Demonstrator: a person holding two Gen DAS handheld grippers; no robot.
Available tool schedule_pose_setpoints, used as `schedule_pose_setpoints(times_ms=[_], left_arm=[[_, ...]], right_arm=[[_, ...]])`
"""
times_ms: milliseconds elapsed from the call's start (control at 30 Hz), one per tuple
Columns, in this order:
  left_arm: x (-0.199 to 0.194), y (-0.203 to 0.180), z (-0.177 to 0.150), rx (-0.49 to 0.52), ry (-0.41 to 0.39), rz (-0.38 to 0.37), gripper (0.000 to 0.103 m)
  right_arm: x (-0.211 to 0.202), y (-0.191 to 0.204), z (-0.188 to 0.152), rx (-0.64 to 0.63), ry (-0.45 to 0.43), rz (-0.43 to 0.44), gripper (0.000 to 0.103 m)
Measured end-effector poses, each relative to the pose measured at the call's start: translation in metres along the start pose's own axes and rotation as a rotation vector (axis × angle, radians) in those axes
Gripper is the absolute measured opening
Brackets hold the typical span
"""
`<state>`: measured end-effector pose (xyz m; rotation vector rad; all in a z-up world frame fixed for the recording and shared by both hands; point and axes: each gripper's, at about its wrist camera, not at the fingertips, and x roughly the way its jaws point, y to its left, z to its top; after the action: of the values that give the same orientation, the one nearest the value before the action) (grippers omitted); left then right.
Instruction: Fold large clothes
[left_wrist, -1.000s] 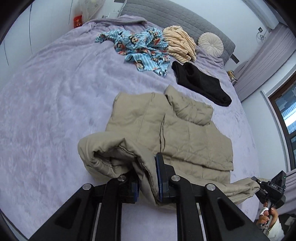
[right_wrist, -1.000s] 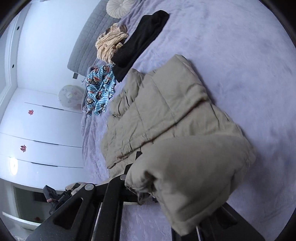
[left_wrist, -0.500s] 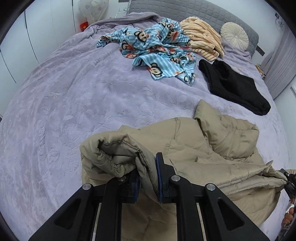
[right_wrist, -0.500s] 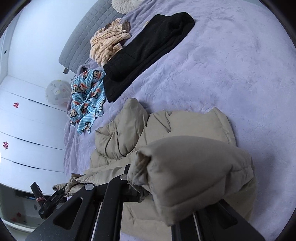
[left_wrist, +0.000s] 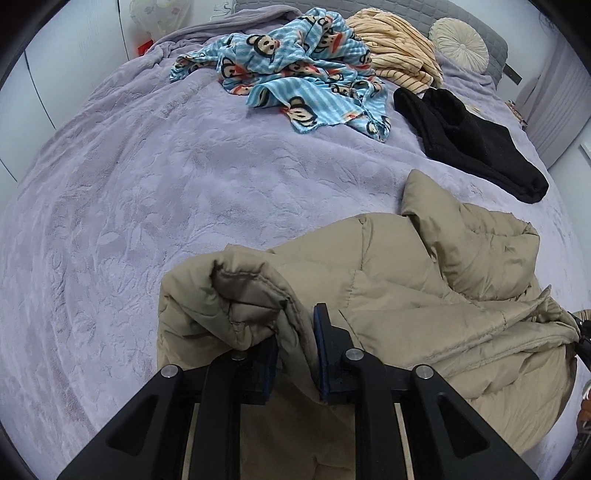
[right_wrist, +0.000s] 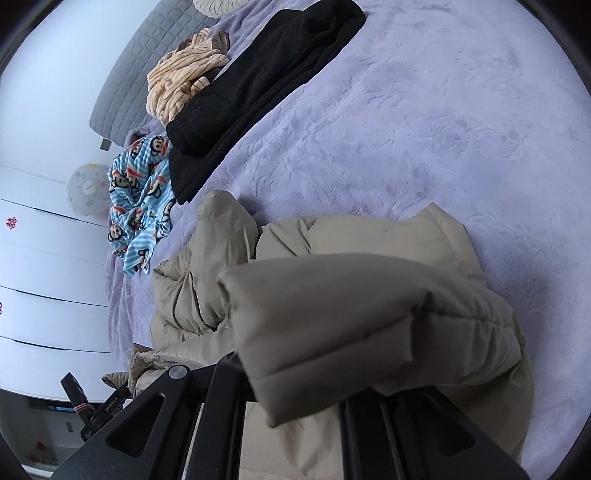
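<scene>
A beige padded jacket (left_wrist: 424, 295) lies on the purple bed cover (left_wrist: 147, 192), partly doubled over itself. My left gripper (left_wrist: 295, 354) is shut on a thick fold of its hem at the near left and holds it raised. My right gripper (right_wrist: 295, 391) is shut on the jacket's other corner (right_wrist: 351, 325); the bulky fold drapes over the fingers and hides their tips. The left gripper also shows in the right wrist view (right_wrist: 96, 406) at the bottom left.
Further up the bed lie a blue monkey-print garment (left_wrist: 295, 74), a cream striped garment (left_wrist: 399, 55), a black garment (left_wrist: 472, 140) and a round cushion (left_wrist: 461, 44) by the grey headboard. White wardrobe doors (right_wrist: 44, 288) stand beside the bed.
Both grippers have carried the jacket's near edge forward over its body toward the headboard, so the jacket is now folded over and looks shorter. Both grips stayed shut.
</scene>
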<state>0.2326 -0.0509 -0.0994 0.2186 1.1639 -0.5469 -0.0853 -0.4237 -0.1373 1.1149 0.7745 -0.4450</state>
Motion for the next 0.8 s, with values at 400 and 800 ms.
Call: schedule_pose_setpoints(times_ms=[400,800], left_arm=[[-0.04,-0.008,-0.009,0.094,-0.115,0.044,0.094],[0.026,-0.032,-0.016,0.13,-0.047,0.067,0.061]], right_arm=[[-0.024,0.014,-0.008,-0.031,-0.044,0.061,0.07],[0.038,0.03,-0.036,-0.292,0.052,-0.079,0.012]])
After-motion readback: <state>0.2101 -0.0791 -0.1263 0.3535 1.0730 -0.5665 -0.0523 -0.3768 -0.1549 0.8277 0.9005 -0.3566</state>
